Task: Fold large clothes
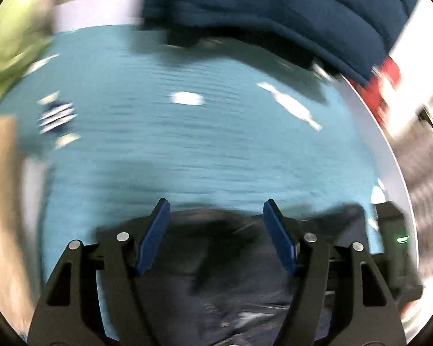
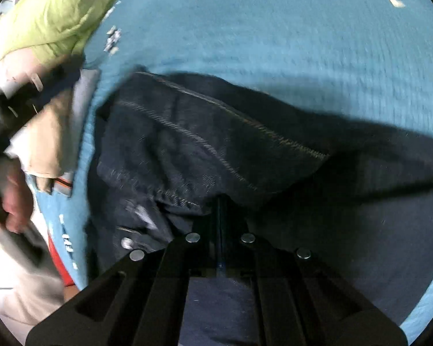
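Dark blue jeans (image 2: 205,144) with tan stitching lie crumpled on a teal ribbed cover (image 2: 288,43). My right gripper (image 2: 220,203) points steeply down and is shut on a bunched fold of the denim, its fingers pressed together with cloth gathered around the tips. In the left wrist view the jeans (image 1: 233,262) show as a dark blurred mass under my left gripper (image 1: 216,204). Its blue pads (image 1: 154,236) stand wide apart, hovering over the edge of the denim with nothing pinched between them. The teal cover (image 1: 187,144) stretches beyond.
A lime-green padded garment (image 2: 52,20) and beige cloth (image 2: 52,141) are piled at the left edge of the cover. A person's hand (image 2: 14,199) shows lower left. A navy quilted garment (image 1: 274,8) fills the top of the left wrist view, with something red (image 1: 386,83) beside it.
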